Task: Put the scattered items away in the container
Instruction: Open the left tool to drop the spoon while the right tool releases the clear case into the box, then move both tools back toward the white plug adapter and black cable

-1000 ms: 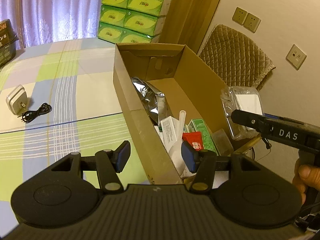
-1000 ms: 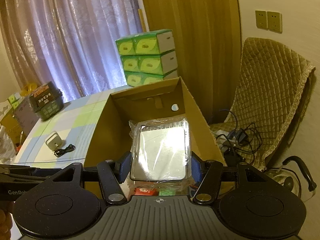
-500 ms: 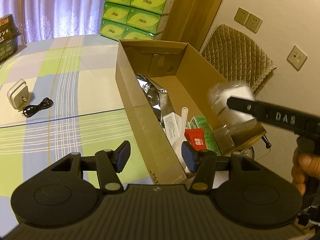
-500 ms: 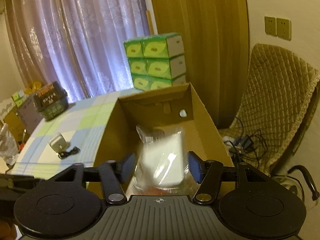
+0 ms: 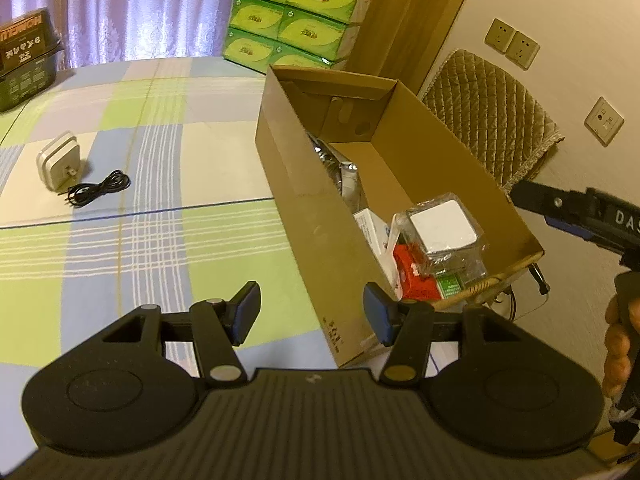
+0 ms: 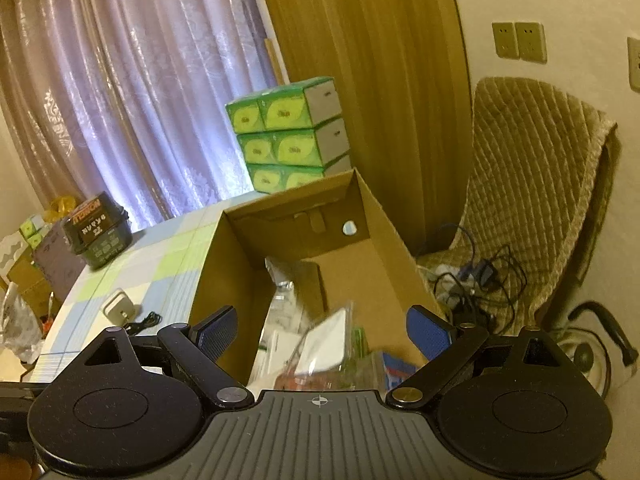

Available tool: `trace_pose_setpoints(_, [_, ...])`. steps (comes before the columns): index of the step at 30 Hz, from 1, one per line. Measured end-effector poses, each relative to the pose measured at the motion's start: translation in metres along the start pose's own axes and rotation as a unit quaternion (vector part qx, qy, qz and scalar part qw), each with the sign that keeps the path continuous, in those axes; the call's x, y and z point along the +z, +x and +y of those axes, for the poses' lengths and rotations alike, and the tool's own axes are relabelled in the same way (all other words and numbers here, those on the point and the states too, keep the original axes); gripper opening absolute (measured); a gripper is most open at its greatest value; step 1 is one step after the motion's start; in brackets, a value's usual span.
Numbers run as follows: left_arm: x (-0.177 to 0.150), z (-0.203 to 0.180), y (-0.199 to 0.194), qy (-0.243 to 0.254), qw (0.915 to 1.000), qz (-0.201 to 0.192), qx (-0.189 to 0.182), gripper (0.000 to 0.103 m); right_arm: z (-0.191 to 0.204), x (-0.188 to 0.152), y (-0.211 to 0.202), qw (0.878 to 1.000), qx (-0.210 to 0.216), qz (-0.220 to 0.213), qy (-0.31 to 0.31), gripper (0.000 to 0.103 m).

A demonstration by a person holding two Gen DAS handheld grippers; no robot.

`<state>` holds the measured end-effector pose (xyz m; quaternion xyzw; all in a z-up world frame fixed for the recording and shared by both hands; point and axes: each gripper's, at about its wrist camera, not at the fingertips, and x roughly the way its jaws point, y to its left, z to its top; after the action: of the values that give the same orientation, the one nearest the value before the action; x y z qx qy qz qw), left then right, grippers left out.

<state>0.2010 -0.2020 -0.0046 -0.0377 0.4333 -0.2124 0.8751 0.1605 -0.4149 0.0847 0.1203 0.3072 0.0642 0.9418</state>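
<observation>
The cardboard box point(image 5: 298, 184) point(image 6: 228, 276) stands on the checked tablecloth and holds several items, a red packet point(image 5: 414, 276) and a silver pouch point(image 5: 340, 164) among them. A clear-wrapped white pack point(image 5: 444, 228) point(image 6: 326, 344) lies on top of them at the box's near end. My right gripper point(image 6: 322, 330) hovers open above that end with nothing between its fingers; its side shows in the left wrist view point(image 5: 580, 216). My left gripper point(image 5: 312, 316) is open and empty at the box's near left corner. A white charger point(image 5: 60, 160) and a black cable point(image 5: 98, 190) lie on the cloth to the left.
Stacked green tissue packs point(image 5: 296, 8) stand behind the box. A dark basket point(image 5: 24, 60) sits at the table's far left. A quilted chair point(image 6: 532, 184) with tangled cables point(image 6: 476, 280) is right of the box. A hand point(image 5: 618, 344) holds the right gripper's handle.
The right gripper opened and let go of the clear-wrapped white pack, which dropped into the box onto the other items. The left gripper stayed open and shifted a little.
</observation>
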Motion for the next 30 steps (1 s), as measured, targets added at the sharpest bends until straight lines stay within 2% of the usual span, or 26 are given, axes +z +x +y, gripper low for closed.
trace_pose_setpoints(9, [-0.017,0.02,-0.025,-0.013,0.9997,-0.006,0.021,0.053,0.025,-0.008,-0.021,1.0,0.012,-0.003,-0.012,0.096])
trace_pose_setpoints(14, [-0.026,0.034,-0.044,-0.022,0.9992,-0.014,0.032,0.059,0.05,-0.007,-0.029,0.999,0.024,-0.009,-0.031,0.096])
trace_pose_setpoints(17, [-0.033,0.042,-0.055,-0.019,0.9987,-0.019,0.043,0.067,0.067,-0.008,-0.033,0.998,0.032,-0.011,-0.045,0.096])
trace_pose_setpoints(19, [-0.039,0.05,-0.062,-0.019,0.9983,-0.02,0.052,0.069,0.079,-0.009,-0.034,0.998,0.039,-0.012,-0.054,0.096])
trace_pose_setpoints(23, [-0.051,0.071,-0.075,-0.029,0.9979,-0.023,0.054,0.077,0.107,-0.012,-0.033,0.996,0.054,-0.009,-0.075,0.096])
trace_pose_setpoints(30, [-0.063,0.113,-0.095,-0.029,0.9949,-0.024,0.093,0.088,0.148,-0.023,-0.02,0.99,0.082,0.009,-0.113,0.096])
